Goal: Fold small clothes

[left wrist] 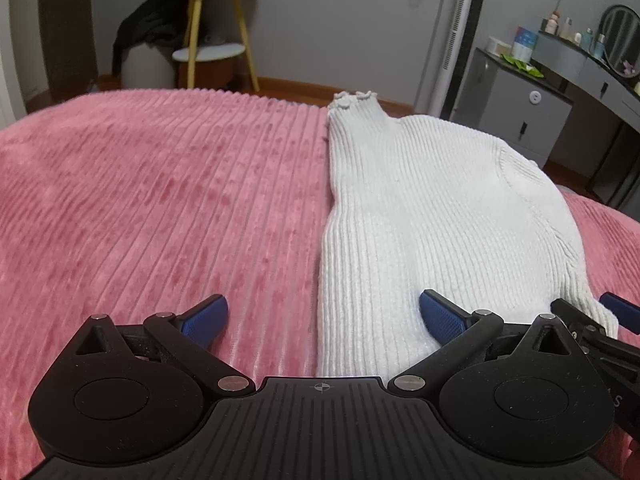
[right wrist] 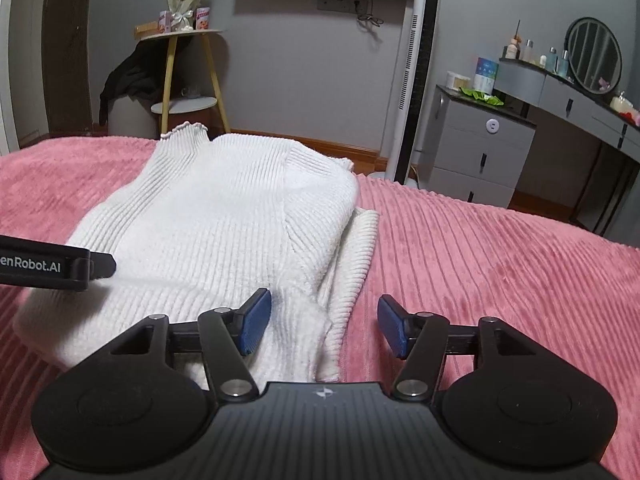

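Observation:
A white ribbed knit sweater (left wrist: pixel 420 216) lies folded lengthwise on the pink bedspread (left wrist: pixel 160 200), its frilled collar at the far end. My left gripper (left wrist: pixel 324 316) is open and straddles the sweater's near left edge, one blue pad on the bedspread, the other on the knit. My right gripper (right wrist: pixel 324 324) is open at the sweater's (right wrist: pixel 224 224) near right corner, where a folded layer sticks out; its left pad rests over the knit, its right pad over the bedspread (right wrist: pixel 500 280). Part of the right gripper shows at the left wrist view's right edge (left wrist: pixel 600 328).
Beyond the bed stand a yellow-legged side table (right wrist: pixel 184 76), a dark garment on a stool (right wrist: pixel 128 80), a white tower fan (right wrist: pixel 412 88) and a grey dresser with a mirror (right wrist: pixel 520 128).

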Tool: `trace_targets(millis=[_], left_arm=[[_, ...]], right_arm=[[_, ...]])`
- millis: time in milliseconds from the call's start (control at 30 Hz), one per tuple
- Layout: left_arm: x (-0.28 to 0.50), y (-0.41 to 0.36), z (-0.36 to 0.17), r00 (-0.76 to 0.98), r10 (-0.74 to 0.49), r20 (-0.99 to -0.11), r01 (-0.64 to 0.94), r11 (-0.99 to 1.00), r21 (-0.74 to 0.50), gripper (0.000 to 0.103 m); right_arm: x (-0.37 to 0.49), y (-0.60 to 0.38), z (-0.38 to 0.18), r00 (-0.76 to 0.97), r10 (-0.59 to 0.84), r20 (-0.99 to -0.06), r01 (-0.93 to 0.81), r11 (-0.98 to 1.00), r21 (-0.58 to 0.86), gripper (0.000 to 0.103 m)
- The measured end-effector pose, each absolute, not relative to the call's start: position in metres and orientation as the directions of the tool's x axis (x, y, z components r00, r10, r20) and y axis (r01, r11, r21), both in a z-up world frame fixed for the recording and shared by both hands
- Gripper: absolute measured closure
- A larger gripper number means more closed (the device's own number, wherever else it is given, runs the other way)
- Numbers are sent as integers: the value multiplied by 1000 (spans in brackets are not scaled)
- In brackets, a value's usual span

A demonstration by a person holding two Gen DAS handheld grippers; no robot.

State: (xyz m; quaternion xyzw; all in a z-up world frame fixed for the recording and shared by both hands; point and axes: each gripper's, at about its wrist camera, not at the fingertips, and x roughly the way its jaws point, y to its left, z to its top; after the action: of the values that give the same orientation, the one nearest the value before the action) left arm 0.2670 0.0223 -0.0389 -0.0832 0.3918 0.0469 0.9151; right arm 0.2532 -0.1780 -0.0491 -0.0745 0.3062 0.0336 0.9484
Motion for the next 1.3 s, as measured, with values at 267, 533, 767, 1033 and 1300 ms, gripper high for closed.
trace_targets(millis=[267,533,767,1033,1300], left_arm=[[218,47,-14,698,-53,-714,-187,949,-253,0],[193,36,-34,627,-175,-759,-137,935,-328,2],[194,69,-41,641,-370,-673,-210,758,-617,10],[207,82,-65,660,-479,-579,-261,576,-774,28],[209,81,-53,688,-515,-511,-205,538,-818,28]], right_arm=[[231,-205,-21,757,117,-643,-82,993,85,40],[189,-254,-54,664,417,-621,64,796,603,54],[202,-274,-67,676,489,-551,137,651,747,57],[217,-271,-80,697,490,-523,178,588,789,61],[213,-268,-68,686,471,-554,167,640,750,66]])
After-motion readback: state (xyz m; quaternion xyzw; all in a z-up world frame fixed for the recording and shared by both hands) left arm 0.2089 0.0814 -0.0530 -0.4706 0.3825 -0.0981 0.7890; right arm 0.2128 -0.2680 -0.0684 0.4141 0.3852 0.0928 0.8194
